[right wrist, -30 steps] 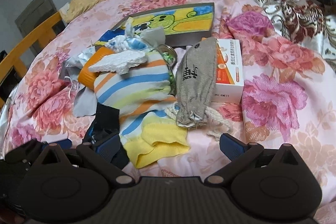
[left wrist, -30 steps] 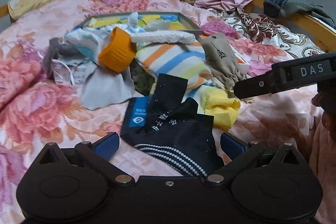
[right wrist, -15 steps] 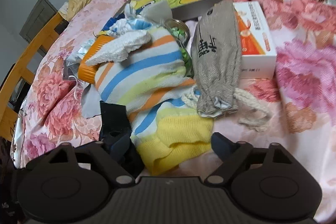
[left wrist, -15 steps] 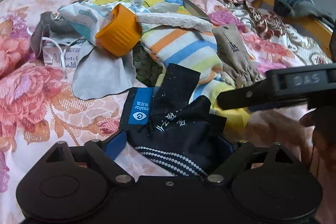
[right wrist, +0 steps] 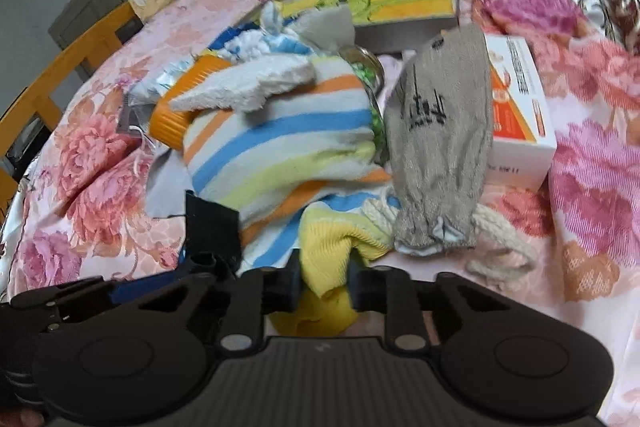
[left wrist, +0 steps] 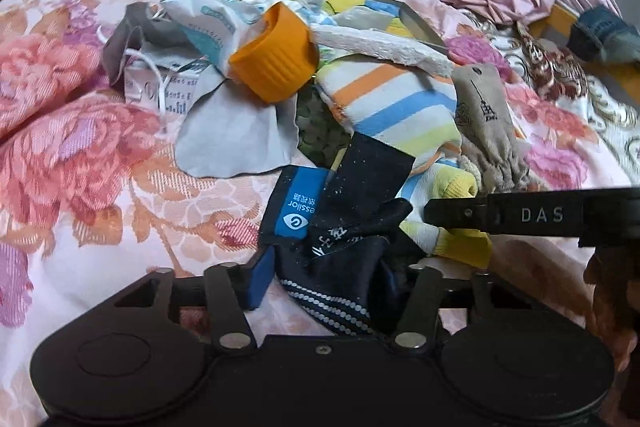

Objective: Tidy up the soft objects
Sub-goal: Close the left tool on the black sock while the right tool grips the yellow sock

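Striped sock [right wrist: 280,147] lies mid-frame in the right wrist view, long axis running from upper centre down to its yellow cuff [right wrist: 328,247] at lower centre — cuff end points straight at the right gripper [right wrist: 322,287], whose jaws are pinched on it. Dark sock [left wrist: 340,259] sits at bottom centre of the left view, left gripper [left wrist: 332,279] closed in around it, pads pressing the fabric. Each tool is nearest its own sock. Counted: one striped sock, one dark sock, one grey drawstring pouch [right wrist: 440,155], one orange cap [left wrist: 276,63], one white box [right wrist: 520,115].
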Available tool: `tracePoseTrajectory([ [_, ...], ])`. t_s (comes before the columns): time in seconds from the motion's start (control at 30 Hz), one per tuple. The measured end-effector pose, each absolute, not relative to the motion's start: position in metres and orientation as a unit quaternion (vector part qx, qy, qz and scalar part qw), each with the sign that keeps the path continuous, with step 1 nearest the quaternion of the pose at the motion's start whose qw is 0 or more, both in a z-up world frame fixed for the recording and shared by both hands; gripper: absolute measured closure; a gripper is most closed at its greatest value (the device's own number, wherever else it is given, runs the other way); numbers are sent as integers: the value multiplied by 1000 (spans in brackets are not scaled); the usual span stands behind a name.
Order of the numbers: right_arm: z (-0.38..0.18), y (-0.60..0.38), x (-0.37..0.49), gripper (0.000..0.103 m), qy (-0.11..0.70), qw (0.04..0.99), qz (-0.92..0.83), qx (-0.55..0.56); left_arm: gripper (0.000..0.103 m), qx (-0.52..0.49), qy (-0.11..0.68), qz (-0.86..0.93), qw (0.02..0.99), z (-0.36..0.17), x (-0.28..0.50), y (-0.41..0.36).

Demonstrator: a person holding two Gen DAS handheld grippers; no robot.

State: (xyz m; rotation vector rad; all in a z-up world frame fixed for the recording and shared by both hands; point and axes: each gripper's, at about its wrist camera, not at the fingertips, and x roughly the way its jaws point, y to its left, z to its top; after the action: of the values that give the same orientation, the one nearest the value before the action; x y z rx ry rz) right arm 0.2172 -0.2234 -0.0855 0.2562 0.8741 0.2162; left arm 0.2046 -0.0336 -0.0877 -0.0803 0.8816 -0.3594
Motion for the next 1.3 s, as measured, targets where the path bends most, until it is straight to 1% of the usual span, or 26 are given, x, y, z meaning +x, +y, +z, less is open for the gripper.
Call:
tracePoseTrajectory([
  [0.03, -84, -223, 216, 87, 418, 894, 105, 120, 58, -49, 426, -169, 888, -87, 204, -32],
  [0.1, -82, -221, 213, 89, 412, 898, 109, 113, 70, -68, 428, -161, 887, -87, 200, -28],
  [0.13, -81, -222, 212, 91, 407, 899, 112, 113, 73, -78, 429, -159, 886, -87, 199, -26],
  [0.2, -76, -221, 208, 91, 393, 905, 122, 111, 83, -95, 431, -155, 884, -85, 195, -24],
  [0.37, -63, -215, 198, 92, 356, 917, 151, 96, 93, -114, 424, -144, 887, -76, 183, -18],
  [0.5, -47, -209, 182, 92, 302, 936, 167, 71, 94, -114, 410, -136, 894, -61, 172, -14],
  [0.87, -8, -194, 131, 92, 139, 974, 178, -4, 94, -112, 357, -121, 919, 3, 160, -7],
  [1.07, 5, -207, 136, 92, 106, 982, 158, 14, 94, -115, 323, -123, 931, 34, 180, -26],
  [1.3, 33, -243, 159, 92, 59, 987, 140, 61, 94, -108, 285, -144, 941, 66, 213, -57],
])
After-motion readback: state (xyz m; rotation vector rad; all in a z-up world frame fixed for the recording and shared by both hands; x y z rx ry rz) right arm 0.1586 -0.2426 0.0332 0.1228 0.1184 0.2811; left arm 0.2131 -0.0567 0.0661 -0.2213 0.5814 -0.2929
